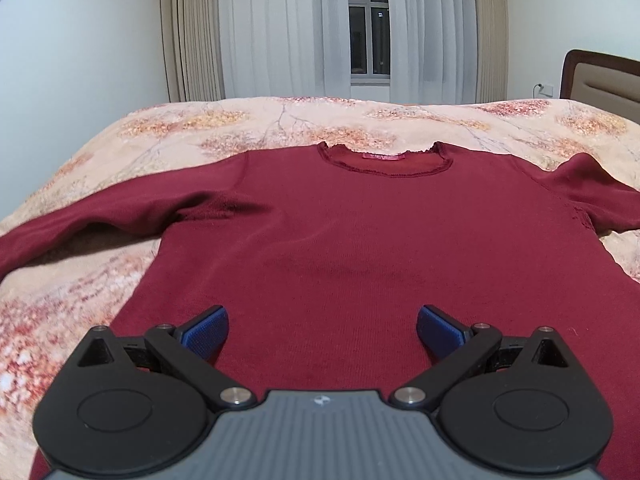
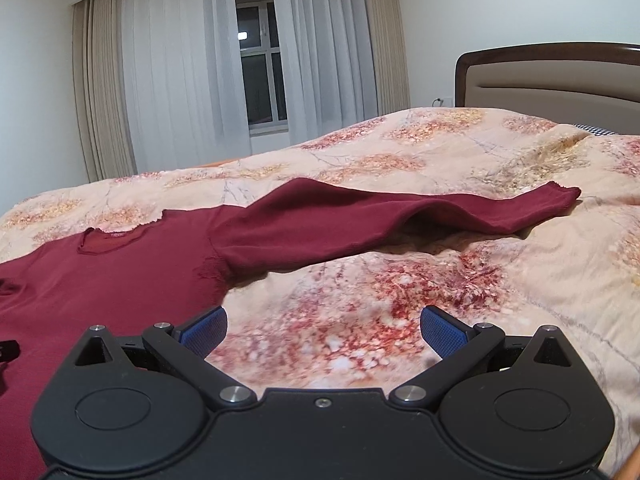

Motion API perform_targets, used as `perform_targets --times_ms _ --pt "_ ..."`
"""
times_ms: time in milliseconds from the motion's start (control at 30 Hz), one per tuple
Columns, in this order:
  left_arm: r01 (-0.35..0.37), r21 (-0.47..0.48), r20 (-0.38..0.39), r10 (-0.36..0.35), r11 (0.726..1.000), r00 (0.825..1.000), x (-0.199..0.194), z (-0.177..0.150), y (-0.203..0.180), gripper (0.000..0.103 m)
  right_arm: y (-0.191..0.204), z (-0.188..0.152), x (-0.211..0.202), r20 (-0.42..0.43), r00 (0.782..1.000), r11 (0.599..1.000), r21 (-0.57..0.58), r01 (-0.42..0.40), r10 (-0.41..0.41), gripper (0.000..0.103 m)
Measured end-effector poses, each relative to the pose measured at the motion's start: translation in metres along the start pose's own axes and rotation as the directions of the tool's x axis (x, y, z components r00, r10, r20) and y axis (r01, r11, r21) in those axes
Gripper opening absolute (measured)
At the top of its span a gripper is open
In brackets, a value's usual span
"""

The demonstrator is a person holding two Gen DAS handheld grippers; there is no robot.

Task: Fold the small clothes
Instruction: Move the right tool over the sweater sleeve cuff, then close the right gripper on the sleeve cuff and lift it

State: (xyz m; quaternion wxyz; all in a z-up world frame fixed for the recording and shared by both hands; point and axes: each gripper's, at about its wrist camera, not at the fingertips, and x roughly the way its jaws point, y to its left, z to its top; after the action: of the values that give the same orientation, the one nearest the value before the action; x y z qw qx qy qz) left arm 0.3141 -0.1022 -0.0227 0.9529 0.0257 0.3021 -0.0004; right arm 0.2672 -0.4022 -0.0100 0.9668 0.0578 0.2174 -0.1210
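Note:
A dark red long-sleeved sweater [image 1: 360,232] lies flat on the bed, neckline [image 1: 384,160] away from me, sleeves spread to both sides. My left gripper [image 1: 322,330] hovers open over the sweater's lower body, blue pads wide apart, nothing between them. In the right wrist view the sweater's body [image 2: 100,280] fills the left side and its right sleeve [image 2: 360,220] stretches out to a cuff [image 2: 560,196]. My right gripper [image 2: 324,330] is open above the bedspread, just right of the sweater's side edge, holding nothing.
The floral beige bedspread [image 1: 120,280] covers the whole bed. A padded headboard [image 2: 560,80] stands at the right. Curtains [image 1: 280,28] and a dark window [image 1: 368,16] are behind the bed. A sliver of the other gripper [image 2: 8,350] shows at the left edge.

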Motion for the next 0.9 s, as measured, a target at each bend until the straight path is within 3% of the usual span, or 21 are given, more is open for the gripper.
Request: perform_targets --times_ms 167,300,533,667,800,900 --pt "0.000 0.001 -0.001 0.000 1.000 1.000 0.004 -0.005 0.001 0.103 -0.021 0.011 0.016 -0.015 1.000 1.000 0.011 -0.010 0.010 0.103" --pt "0.000 0.002 -0.001 0.000 1.000 1.000 0.007 -0.007 0.001 0.103 -0.063 0.033 0.038 -0.013 1.000 0.992 0.125 0.003 -0.001 0.103" --pt "0.010 -0.010 0.005 -0.010 1.000 1.000 0.008 -0.008 0.003 0.103 -0.138 0.066 0.084 -0.040 0.989 0.948 0.281 0.146 -0.140 0.100" --pt "0.009 -0.010 0.005 -0.009 1.000 1.000 0.008 -0.008 0.004 0.103 -0.171 0.075 0.100 -0.032 0.975 0.901 0.376 0.215 -0.219 0.087" --pt "0.009 -0.010 0.006 -0.009 1.000 1.000 0.008 -0.009 0.003 0.103 -0.193 0.076 0.113 -0.044 0.939 0.836 0.444 0.323 -0.340 0.067" --pt "0.008 -0.009 0.006 -0.008 1.000 1.000 0.009 -0.009 0.003 0.103 -0.197 0.076 0.123 -0.045 0.920 0.819 0.439 0.369 -0.390 0.057"
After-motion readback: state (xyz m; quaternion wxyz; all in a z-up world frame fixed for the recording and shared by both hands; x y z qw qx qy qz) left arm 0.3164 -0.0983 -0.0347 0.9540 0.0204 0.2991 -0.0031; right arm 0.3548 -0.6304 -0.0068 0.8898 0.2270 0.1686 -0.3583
